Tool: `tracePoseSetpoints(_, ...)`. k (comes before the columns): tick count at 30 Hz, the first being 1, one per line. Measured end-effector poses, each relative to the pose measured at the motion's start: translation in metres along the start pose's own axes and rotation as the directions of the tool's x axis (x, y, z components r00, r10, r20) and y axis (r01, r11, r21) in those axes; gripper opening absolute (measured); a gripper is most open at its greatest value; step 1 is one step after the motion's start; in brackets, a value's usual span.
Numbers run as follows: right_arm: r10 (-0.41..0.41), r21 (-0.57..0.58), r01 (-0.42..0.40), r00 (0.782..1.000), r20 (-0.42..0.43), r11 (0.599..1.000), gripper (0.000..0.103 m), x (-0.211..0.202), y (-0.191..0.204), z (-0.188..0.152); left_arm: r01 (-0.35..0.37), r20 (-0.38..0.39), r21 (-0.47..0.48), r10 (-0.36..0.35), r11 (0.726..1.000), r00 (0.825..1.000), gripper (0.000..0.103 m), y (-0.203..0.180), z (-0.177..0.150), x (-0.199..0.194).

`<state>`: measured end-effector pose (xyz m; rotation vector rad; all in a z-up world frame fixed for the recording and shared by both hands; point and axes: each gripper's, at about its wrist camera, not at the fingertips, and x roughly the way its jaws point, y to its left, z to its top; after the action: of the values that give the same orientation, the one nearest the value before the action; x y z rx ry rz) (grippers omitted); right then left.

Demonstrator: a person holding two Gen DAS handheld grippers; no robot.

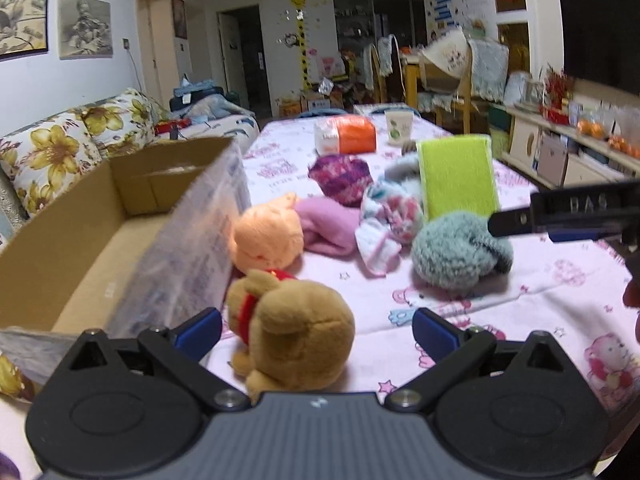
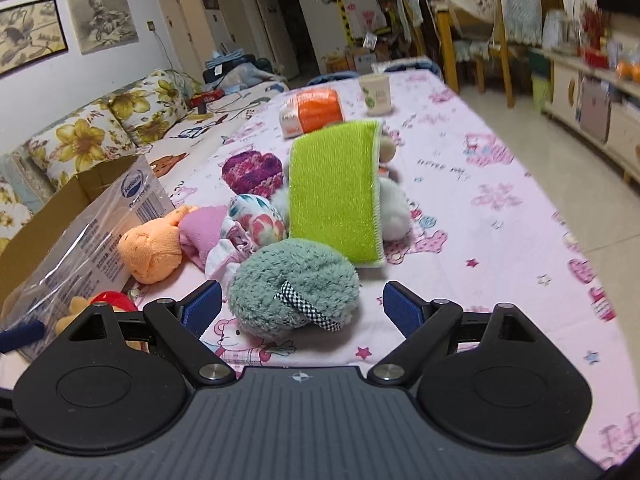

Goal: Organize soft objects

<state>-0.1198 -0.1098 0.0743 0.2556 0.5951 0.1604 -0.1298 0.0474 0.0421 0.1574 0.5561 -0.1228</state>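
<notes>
Both grippers are spread for grabbing: the left gripper [image 1: 316,332] straddles the brown bear [image 1: 292,328] beside the cardboard box [image 1: 80,248], probably its destination; the right gripper [image 2: 302,306] frames the teal puff [image 2: 294,286].

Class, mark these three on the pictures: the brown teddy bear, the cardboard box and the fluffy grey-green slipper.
brown teddy bear [image 1: 296,332], left wrist view, on its back.
cardboard box [image 1: 72,256], left wrist view, on the inner floor.
fluffy grey-green slipper [image 2: 292,284], right wrist view, on the plush upper.
</notes>
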Motion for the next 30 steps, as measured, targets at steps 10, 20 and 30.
tracePoseSetpoints(10, 0.021, -0.023, -0.023, 0.997, -0.076, 0.999, 0.103, 0.018, 0.018, -0.002, -0.023, -0.042, 0.0, 0.023, 1.0, 0.999, 0.093, 0.003, -0.002, 0.031)
tracePoseSetpoints(20, -0.039, -0.073, 0.031, 0.994, -0.106, 0.997, 0.103, 0.031, 0.028, -0.005, -0.073, 0.014, 0.051, 0.072, 0.996, 0.997, 0.083, 0.002, 0.003, 0.047)
tracePoseSetpoints(30, -0.04, -0.095, 0.032, 0.996, -0.085, 0.995, 0.101, 0.037, 0.023, 0.0, -0.092, 0.039, 0.048, 0.09, 0.995, 0.995, 0.061, 0.011, 0.011, 0.062)
